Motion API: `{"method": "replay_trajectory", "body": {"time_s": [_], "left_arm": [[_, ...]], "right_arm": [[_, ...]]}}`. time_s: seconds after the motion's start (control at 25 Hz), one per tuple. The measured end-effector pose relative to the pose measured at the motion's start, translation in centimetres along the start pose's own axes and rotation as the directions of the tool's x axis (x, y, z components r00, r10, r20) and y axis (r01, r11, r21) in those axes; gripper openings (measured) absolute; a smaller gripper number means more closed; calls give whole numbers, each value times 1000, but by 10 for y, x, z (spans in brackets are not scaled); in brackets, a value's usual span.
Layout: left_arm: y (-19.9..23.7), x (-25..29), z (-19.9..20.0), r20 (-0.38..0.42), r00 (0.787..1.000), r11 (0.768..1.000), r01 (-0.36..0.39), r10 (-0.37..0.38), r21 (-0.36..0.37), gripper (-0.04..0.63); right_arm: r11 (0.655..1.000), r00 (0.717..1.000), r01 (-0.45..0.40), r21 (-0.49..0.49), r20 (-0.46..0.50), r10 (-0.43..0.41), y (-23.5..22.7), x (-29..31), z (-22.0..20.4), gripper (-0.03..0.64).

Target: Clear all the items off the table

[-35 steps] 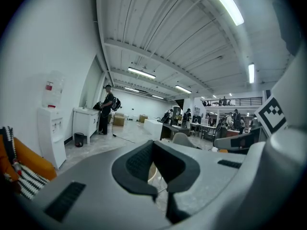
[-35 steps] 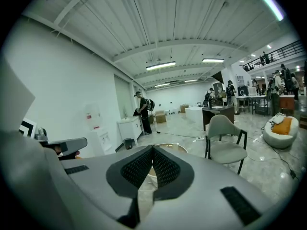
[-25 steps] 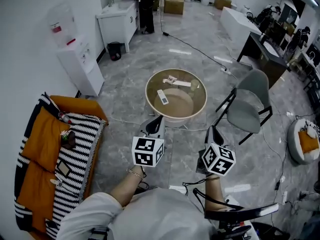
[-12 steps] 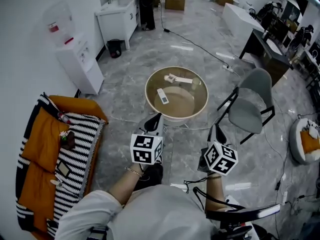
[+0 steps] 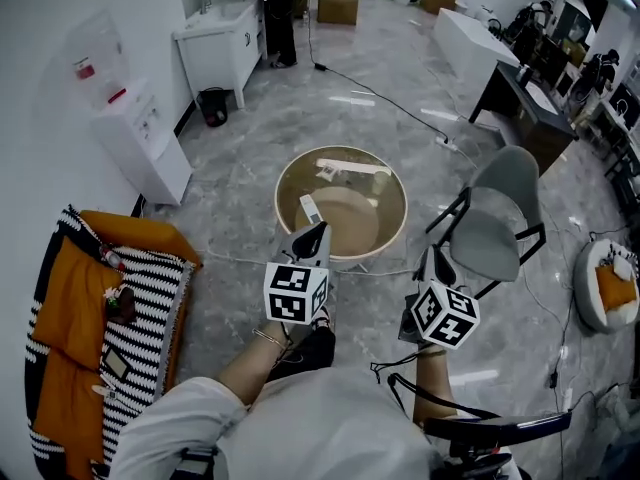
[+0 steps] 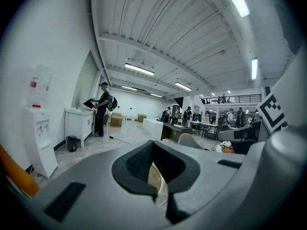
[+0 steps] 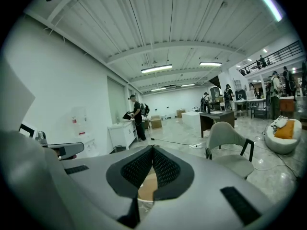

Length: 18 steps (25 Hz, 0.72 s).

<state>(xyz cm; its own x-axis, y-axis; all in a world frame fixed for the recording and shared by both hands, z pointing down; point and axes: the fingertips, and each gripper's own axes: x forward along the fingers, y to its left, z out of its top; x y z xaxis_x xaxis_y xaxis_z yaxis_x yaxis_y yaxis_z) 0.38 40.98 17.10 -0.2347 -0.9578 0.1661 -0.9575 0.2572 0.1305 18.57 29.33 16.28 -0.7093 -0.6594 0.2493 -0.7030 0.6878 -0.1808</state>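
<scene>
A round tan table [image 5: 392, 230] stands on the grey floor ahead of me. On it lie a white remote [image 5: 308, 208] near its left front and a long white item [image 5: 352, 167] at its far side. My left gripper [image 5: 312, 238] points at the table's near left rim, just below the remote, with its jaws closed and nothing between them [image 6: 153, 145]. Off the table's near right side, my right gripper [image 5: 433, 263] is shut and empty [image 7: 152, 150]. A sliver of the table shows under each gripper's pads [image 6: 154, 176] [image 7: 146, 186].
A grey chair [image 5: 495, 218] stands right of the table. An orange sofa with a striped blanket [image 5: 90, 308] is at the left, and a water dispenser [image 5: 135, 138] beyond it. A person stands at a white cabinet [image 5: 225, 33]. A cable [image 5: 400, 103] crosses the floor.
Both grippers have moved forward toward the table, which now lies closer. The left gripper's tips have come up to the table's near rim, beside the remote.
</scene>
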Motion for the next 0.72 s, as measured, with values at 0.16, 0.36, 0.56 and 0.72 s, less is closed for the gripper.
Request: {"method": "replay_trajectory", "body": {"time_s": [0.16, 0.36, 0.56, 0.72], "left_arm": [[7, 50, 16, 6, 1000, 1000, 15, -15, 12, 8], [20, 108, 30, 2, 1000, 1000, 26, -26, 1, 8], [35, 155, 27, -21, 1000, 1000, 20, -21, -23, 8], [50, 187, 26, -40, 999, 999, 11, -12, -35, 8]], "right_arm": [[1000, 1000, -4, -2, 12, 4, -11, 43, 22, 23], [1000, 1000, 3, -4, -2, -3, -25, 94, 36, 23], [1000, 999, -15, -8, -36, 14, -32, 142, 40, 23], [999, 998, -36, -9, -56, 35, -31, 180, 44, 23]]}}
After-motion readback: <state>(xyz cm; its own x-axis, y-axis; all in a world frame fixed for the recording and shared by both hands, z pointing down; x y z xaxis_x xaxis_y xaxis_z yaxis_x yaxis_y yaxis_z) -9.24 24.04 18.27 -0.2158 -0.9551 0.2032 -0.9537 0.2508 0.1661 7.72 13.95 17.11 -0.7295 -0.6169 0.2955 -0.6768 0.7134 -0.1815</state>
